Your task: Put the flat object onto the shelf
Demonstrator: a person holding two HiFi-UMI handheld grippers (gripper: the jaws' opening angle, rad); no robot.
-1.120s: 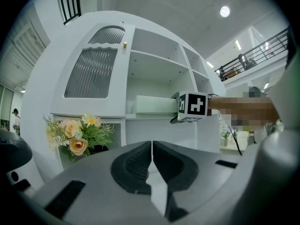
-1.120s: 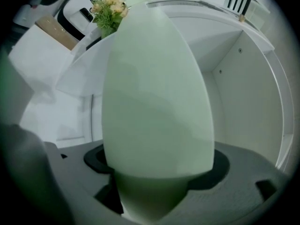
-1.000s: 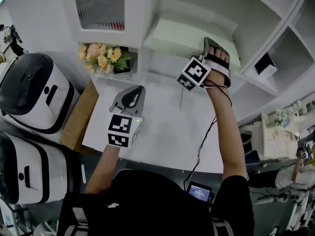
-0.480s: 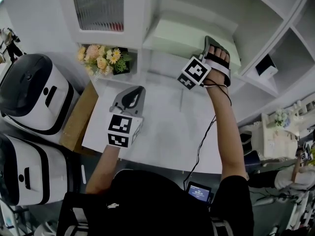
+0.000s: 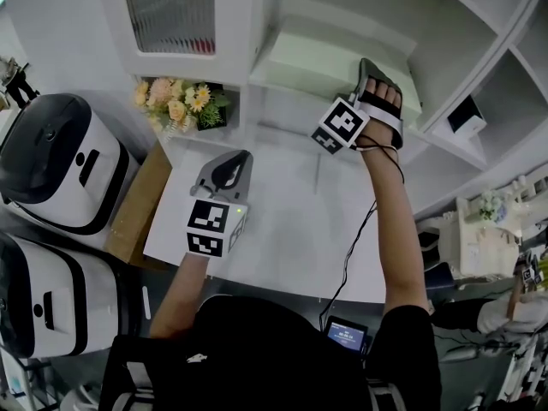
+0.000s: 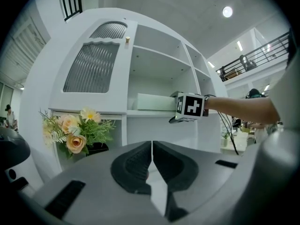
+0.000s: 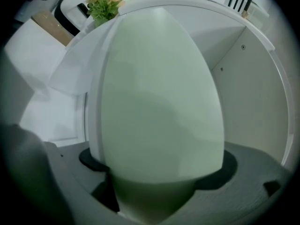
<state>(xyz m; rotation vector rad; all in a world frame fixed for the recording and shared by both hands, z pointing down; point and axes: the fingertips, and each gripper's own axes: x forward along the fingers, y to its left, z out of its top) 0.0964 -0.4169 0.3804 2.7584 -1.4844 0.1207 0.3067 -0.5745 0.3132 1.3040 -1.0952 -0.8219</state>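
Note:
The flat object is a pale green box [image 5: 317,62] lying on the white shelf [image 5: 272,84] of the cabinet. My right gripper [image 5: 378,77] reaches level onto that shelf with the box's near end between its jaws. In the right gripper view the box [image 7: 159,93] fills the gap. The jaws have just been opening, and the dark pads [image 7: 89,159] stand beside the box rather than pressing it. My left gripper [image 5: 224,166] hovers over the white table, shut and empty. Its view shows the box [image 6: 154,102] and the shelf [image 6: 150,112].
A bunch of flowers [image 5: 180,101] stands under the ribbed-glass cabinet door [image 5: 171,11]. Two white-and-black appliances [image 5: 60,161] and a cardboard sheet [image 5: 137,204] lie left of the white table [image 5: 291,229]. A small black-and-white box [image 5: 467,114] sits in a compartment to the right.
The right gripper has shifted a touch to the right at the shelf. The green box and the left gripper have not moved.

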